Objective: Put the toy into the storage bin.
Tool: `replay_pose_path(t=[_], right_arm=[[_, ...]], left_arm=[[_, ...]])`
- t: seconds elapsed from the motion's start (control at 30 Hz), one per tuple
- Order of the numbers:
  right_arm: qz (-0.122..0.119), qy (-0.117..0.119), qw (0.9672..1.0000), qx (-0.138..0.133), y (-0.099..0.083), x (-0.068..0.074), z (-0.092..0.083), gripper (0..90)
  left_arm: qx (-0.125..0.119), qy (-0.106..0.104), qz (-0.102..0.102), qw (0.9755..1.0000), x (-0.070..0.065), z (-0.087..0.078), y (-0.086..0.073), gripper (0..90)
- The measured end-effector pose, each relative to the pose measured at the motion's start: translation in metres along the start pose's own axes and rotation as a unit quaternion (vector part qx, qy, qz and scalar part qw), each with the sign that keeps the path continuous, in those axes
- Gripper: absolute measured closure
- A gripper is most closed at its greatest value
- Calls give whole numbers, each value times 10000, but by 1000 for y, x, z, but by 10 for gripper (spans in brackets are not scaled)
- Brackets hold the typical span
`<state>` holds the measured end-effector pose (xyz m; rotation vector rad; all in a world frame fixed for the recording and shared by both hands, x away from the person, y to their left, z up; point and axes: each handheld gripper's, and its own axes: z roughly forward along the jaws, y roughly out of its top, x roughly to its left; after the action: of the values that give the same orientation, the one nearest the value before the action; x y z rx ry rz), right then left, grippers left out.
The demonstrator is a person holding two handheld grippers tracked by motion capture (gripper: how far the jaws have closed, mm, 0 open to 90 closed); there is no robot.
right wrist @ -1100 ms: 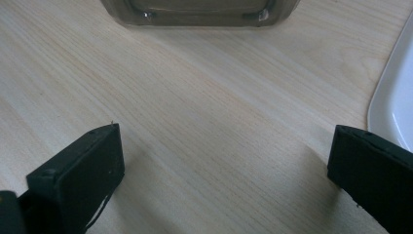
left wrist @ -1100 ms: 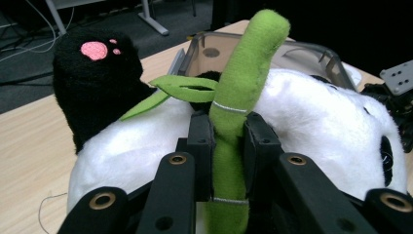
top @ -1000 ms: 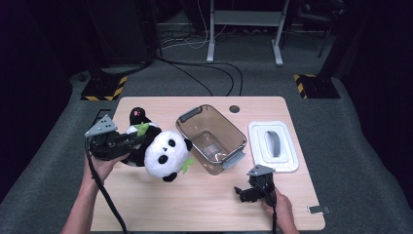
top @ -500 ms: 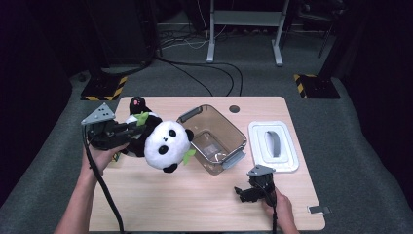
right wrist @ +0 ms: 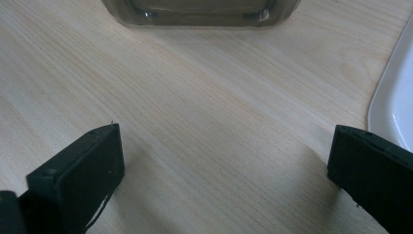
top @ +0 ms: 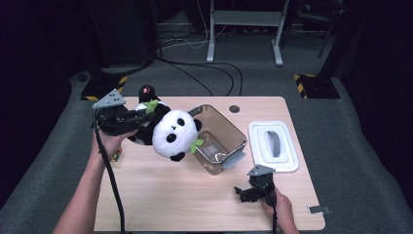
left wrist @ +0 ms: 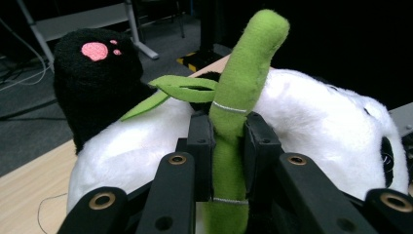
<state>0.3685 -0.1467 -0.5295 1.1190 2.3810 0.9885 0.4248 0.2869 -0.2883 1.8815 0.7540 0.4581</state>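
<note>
My left gripper (left wrist: 228, 146) is clamped on the green bamboo stalk (left wrist: 238, 102) sewn to a plush panda (top: 168, 131). In the left gripper view, the stalk stands upright between the 2 black jaws, with the panda's white body just behind them and 1 black paw with a pink pad up to the left. From the high view, the panda hangs off the front of this gripper, touching the near rim of a clear plastic bin (top: 221, 139). My right gripper (right wrist: 226, 161) rests with its jaws wide apart over bare wooden table (right wrist: 195, 87), the bin ahead of it and a white lid (top: 272, 146) just to its right.
</note>
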Motion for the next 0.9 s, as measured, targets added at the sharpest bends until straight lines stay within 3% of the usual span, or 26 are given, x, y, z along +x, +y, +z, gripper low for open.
replay_pose_path(t=[0.33,0.9], right_arm=[[-27,4,10000,5,0,0,0,0],[-7,24,10000,7,0,0,0,0]], left_arm=[[75,-236,170,9995,2,32,17,764],[159,-626,312,9974,1,73,26,764]])
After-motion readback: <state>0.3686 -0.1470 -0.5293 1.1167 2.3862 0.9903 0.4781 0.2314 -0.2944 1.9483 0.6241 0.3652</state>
